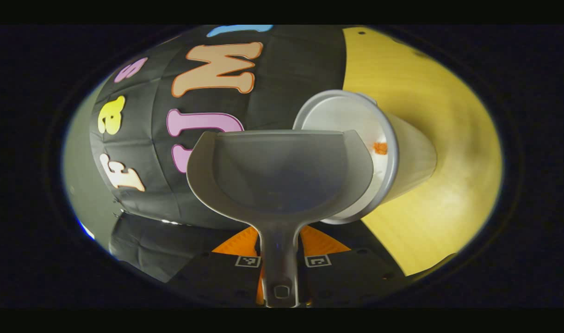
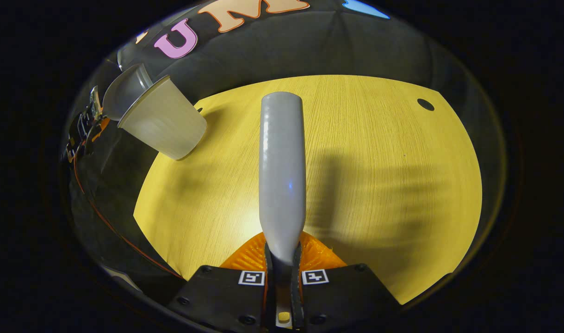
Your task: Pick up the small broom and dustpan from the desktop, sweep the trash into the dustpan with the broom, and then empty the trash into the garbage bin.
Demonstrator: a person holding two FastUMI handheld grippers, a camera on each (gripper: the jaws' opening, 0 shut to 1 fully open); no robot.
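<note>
Dustpan (image 1: 282, 171) in tilted left gripper (image 1: 280, 259), mouth against bin (image 1: 402, 157).

Dim booth, strong fisheye bending toward edges. Bright patch on yellow surface (image 2: 226, 222) near broom handle (image 2: 282, 171); soft broad shadows to its right. Faint glare along handle; edges darkened.

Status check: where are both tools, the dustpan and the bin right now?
Left tool shut on dustpan, tipped at bin mouth. Right tool shut on broom over desktop. Nothing blocking.
</note>
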